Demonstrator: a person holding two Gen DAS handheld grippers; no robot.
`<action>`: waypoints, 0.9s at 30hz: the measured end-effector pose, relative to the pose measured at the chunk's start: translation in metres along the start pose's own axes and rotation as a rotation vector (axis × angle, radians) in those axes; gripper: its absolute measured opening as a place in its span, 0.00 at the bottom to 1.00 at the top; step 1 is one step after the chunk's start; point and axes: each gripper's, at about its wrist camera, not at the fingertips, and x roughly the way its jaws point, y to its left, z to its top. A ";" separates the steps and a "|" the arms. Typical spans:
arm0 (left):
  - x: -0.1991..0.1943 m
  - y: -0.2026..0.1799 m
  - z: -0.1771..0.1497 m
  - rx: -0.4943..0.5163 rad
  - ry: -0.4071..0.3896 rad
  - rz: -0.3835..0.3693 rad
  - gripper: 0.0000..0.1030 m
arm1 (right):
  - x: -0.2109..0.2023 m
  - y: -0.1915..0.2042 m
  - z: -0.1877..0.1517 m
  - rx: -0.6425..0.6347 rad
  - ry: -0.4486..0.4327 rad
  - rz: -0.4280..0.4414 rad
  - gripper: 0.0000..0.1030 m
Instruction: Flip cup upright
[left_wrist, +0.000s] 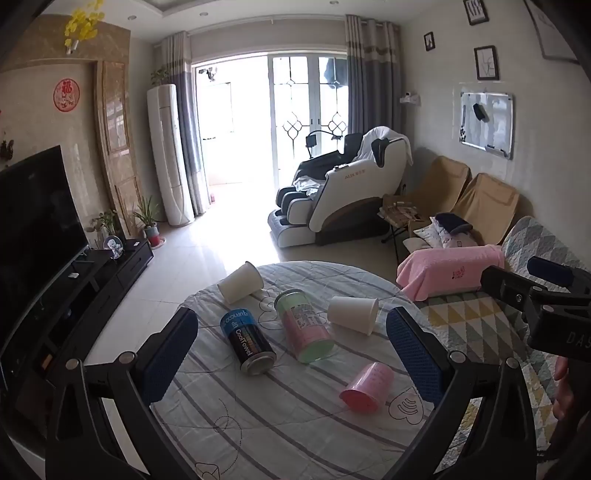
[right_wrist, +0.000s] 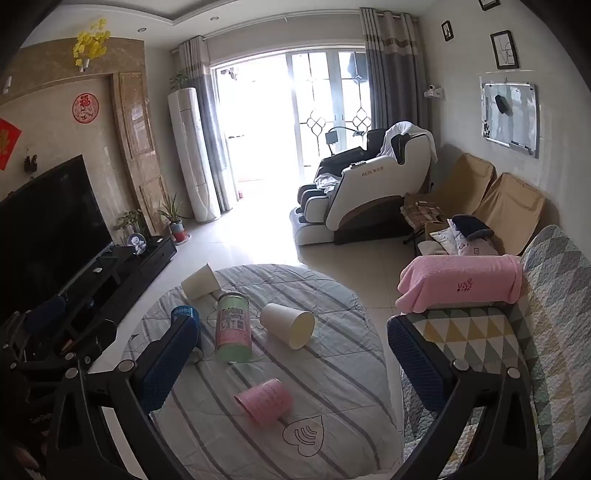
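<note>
While several cups lie tipped on the striped table (left_wrist: 258, 435), the pink cup (left_wrist: 365, 386) is closest, just ahead of the left gripper (left_wrist: 291, 354) and toward its right finger, long axis slanting across the jaw line. From the right gripper (right_wrist: 293, 363) it sits ahead toward the left finger. Both jaws are spread wide, empty. The left seems nearer.

A pink cup (left_wrist: 366, 386) is lying on its side at lower center; two white cups (left_wrist: 353, 314) (left_wrist: 241, 282) are lying tipped farther back.
</note>
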 end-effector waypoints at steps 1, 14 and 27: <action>0.000 0.000 0.000 0.001 -0.003 -0.002 1.00 | 0.000 0.000 0.000 -0.002 0.000 0.001 1.00; 0.000 -0.004 -0.002 0.012 -0.002 -0.004 1.00 | -0.005 -0.003 0.000 -0.006 -0.014 -0.002 1.00; -0.007 -0.005 0.011 0.007 -0.011 -0.009 1.00 | -0.002 0.002 0.001 -0.033 -0.014 -0.008 1.00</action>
